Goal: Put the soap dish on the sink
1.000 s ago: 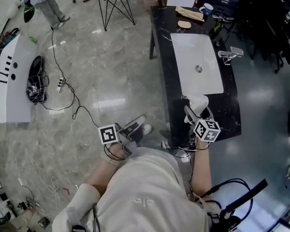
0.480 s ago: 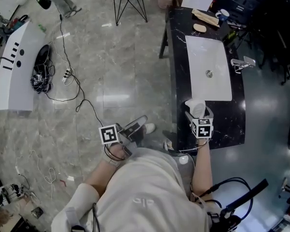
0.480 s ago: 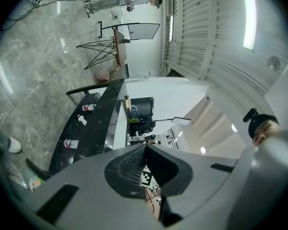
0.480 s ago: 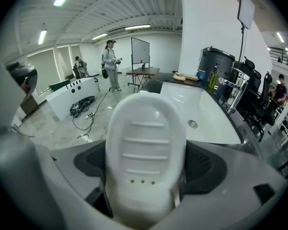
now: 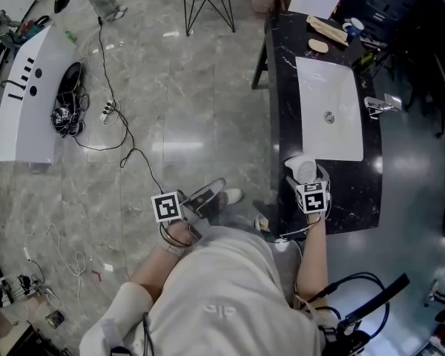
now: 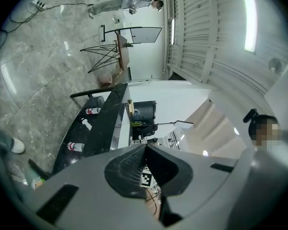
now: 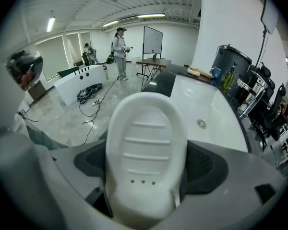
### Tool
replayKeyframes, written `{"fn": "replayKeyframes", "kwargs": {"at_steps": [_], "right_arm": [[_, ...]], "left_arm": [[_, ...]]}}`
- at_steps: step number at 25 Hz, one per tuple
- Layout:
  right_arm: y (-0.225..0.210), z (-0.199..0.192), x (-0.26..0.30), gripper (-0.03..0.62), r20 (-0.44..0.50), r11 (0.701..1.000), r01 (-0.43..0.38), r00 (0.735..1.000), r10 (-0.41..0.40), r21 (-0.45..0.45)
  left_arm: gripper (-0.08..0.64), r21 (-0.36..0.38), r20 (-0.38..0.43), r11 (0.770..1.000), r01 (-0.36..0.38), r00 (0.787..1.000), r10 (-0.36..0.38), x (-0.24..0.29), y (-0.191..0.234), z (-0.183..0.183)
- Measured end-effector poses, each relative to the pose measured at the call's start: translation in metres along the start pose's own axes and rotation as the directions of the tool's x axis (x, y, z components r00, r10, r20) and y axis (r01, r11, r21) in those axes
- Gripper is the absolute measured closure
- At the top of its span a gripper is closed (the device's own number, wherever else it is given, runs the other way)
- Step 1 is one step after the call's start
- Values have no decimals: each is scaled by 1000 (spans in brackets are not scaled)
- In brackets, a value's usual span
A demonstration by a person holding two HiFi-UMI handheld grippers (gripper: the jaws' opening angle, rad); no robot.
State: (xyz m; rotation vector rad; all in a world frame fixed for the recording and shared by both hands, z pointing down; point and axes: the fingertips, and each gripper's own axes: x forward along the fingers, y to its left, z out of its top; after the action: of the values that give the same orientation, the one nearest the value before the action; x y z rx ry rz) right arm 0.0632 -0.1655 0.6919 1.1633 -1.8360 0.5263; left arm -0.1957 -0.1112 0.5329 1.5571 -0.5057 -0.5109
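Closing on the sink [image 5: 319, 80] over the last second, the right gripper [image 5: 305, 175] now holds the white soap dish [image 5: 304, 166] at the basin's near rim, close to its left corner. The jaws clamp the dish by its two long sides. Its ridged hollow faces up, and its rounded end juts past the jaw tips toward the sink. Whether the dish touches the counter [image 5: 283, 87] cannot be told.

The white basin shows only its drain [image 5: 328, 116] in the floor. A faucet [image 5: 382, 104] stands on the sink's right side. Past the sink's far end lie a bar of soap [image 5: 318, 46], a wooden piece [image 5: 328, 28] and a mug [image 5: 353, 27].

A band of bare black counter runs on the sink's near side, under the gripper and dish. A narrower strip runs along the sink's left, up to the counter's edge. Left of that, well away from the sink, open marble floor [image 5: 193, 110] carries a trailing cable [image 5: 111, 136].

The left gripper [image 5: 200, 199] hangs over the floor, well left of the sink, by the person's shoe [image 5: 228, 196]. Its jaws are pressed together with nothing between them.
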Motion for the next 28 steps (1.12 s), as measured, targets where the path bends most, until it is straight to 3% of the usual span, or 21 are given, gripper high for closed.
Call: {"fn": "replayKeyframes", "kwargs": {"at_steps": [8, 20, 24, 28], "right_arm": [[0, 3, -2, 140, 2, 1000, -3, 1000, 3, -20], [-9, 34, -43, 138, 168, 999, 15, 986, -21, 33], [-9, 50, -72, 140, 296, 990, -29, 955, -13, 138], [-12, 65, -109, 140, 472, 938, -151, 881, -15, 311]], "left_arm": [[552, -10, -9, 1000, 3, 1000, -3, 2, -1, 4], [552, -12, -47, 1000, 4, 999, -5, 12, -1, 2], [552, -18, -88, 1000, 17, 996, -19, 23, -5, -5], [552, -12, -157, 1000, 29, 987, -30, 39, -9, -18]]}}
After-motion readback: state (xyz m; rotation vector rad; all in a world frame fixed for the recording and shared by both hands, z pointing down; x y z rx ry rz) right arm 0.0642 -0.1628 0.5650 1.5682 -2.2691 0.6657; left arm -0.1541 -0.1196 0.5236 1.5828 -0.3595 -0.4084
